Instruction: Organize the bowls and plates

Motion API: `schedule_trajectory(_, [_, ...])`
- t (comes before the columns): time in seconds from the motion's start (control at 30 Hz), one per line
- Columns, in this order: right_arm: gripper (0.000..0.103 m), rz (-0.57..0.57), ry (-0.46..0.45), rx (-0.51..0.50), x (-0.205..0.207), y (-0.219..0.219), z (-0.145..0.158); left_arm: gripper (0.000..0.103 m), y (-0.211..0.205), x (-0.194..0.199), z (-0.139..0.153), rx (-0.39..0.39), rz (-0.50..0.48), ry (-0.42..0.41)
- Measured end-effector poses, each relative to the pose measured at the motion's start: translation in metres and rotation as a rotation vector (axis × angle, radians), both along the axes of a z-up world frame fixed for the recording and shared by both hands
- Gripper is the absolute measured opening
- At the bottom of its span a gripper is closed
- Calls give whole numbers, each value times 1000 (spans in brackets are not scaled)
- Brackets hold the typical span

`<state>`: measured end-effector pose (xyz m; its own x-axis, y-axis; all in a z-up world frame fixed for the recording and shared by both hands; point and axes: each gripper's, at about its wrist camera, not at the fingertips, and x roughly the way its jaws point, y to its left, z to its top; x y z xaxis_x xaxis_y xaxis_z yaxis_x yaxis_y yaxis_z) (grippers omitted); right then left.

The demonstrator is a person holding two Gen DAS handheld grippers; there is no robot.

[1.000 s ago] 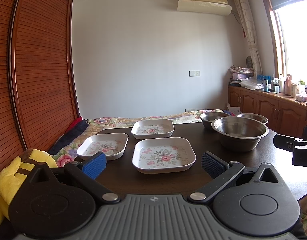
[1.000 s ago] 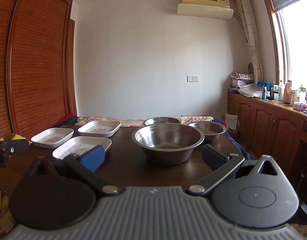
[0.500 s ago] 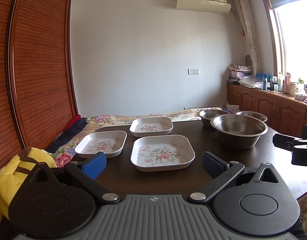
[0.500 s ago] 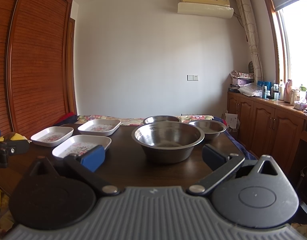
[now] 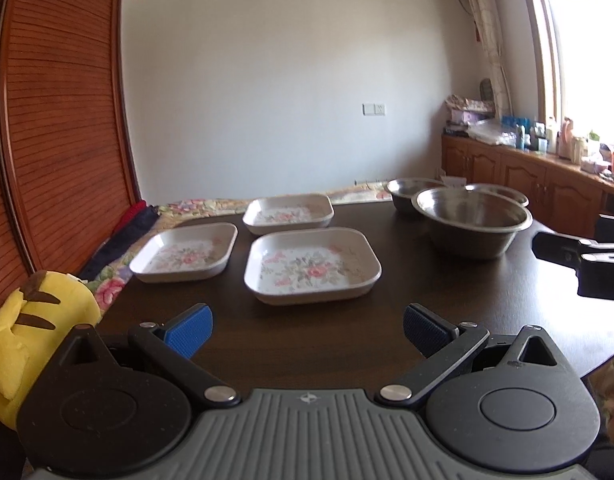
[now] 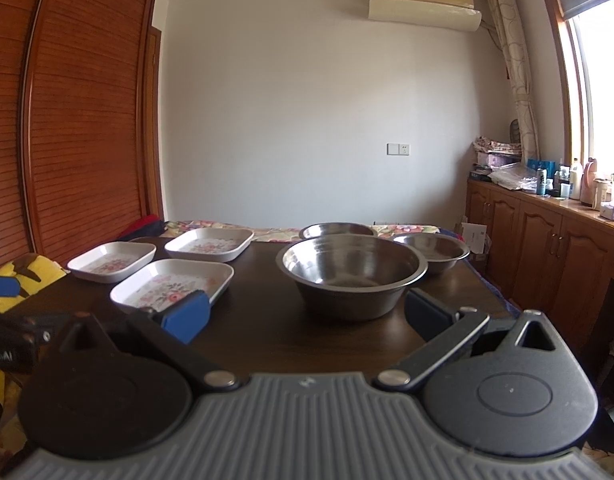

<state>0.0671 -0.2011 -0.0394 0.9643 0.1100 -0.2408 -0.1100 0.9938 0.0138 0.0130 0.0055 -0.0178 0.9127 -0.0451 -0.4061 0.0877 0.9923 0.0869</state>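
Nothing is stacked yet: three plates (image 5: 311, 264) left of the big bowl (image 5: 473, 220) lie apart, both tongs (image 5: 307, 330) (image 6: 305, 314) spread, empty.

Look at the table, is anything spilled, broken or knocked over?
Nothing stands out. The three flowered plates lie flat and apart, and the three metal bowls stand upright on the dark table. No spill or crack shows. Both grippers are open and empty.

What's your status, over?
Left gripper open, empty. Right gripper open, empty. Three floral plates, three steel bowls unstacked. Nothing in the way.
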Motion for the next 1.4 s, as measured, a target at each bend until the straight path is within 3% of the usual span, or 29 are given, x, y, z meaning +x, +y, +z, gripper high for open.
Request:
schedule_trajectory(0.43, [103, 86, 6, -41, 27, 23, 4, 103, 13, 13, -11, 19, -24, 39])
schedule_trajectory(0.73, [103, 208, 30, -17, 57, 41, 11, 103, 36, 50, -4, 75, 26, 51])
schedule_trajectory(1.1, [102, 329, 99, -13, 90, 65, 6, 103, 58, 92, 5, 53, 17, 72])
schedule_trajectory(1.17, [98, 346, 116, -18, 97, 69, 4, 103, 61, 99, 5, 39, 1, 81])
schedule_trajectory(1.2, [89, 356, 126, -19, 101, 70, 3, 102, 62, 103, 4, 34, -3, 85])
schedule_trajectory(1.4, [81, 380, 200, -3, 123, 73, -8, 86, 67, 126, -3, 1, -44, 127])
